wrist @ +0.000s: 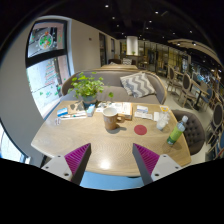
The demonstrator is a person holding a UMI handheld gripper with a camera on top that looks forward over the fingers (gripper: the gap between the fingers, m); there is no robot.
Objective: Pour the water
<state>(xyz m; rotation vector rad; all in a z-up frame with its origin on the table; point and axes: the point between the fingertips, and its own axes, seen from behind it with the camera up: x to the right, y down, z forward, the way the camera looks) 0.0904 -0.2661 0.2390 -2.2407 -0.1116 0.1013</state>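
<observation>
The gripper (110,160) hangs released and empty at the bottom centre of the frame, its two purple-padded fingers (76,157) spread wide over the near edge of a pale wooden table (110,150), touching nothing. The likeliest vessels for pouring stand well beyond the fingers: a light-coloured cup (110,119) in the middle of the frame and a green bottle (177,131) toward the right of the table, leaning or lying at a tilt; which one holds water cannot be told from here. The risks seem to lie in the approach. Since the cup is far ahead, a long reach across the table could arrive off-centre, and one finger might nudge and topple it instead of straddling it. The bottle sits near the table's right edge, so a clumsy grasp could push it off. Once something is held, tipping too fast or missing the receiving rim would spill onto the tabletop. A round red coaster (141,129) lies just right of the cup, papers or books (72,113) lie at left, and a potted plant (88,88) stands behind the cup at upper left, its leaves crowding that side. A sofa with a striped cushion (137,85) sits beyond the table.
</observation>
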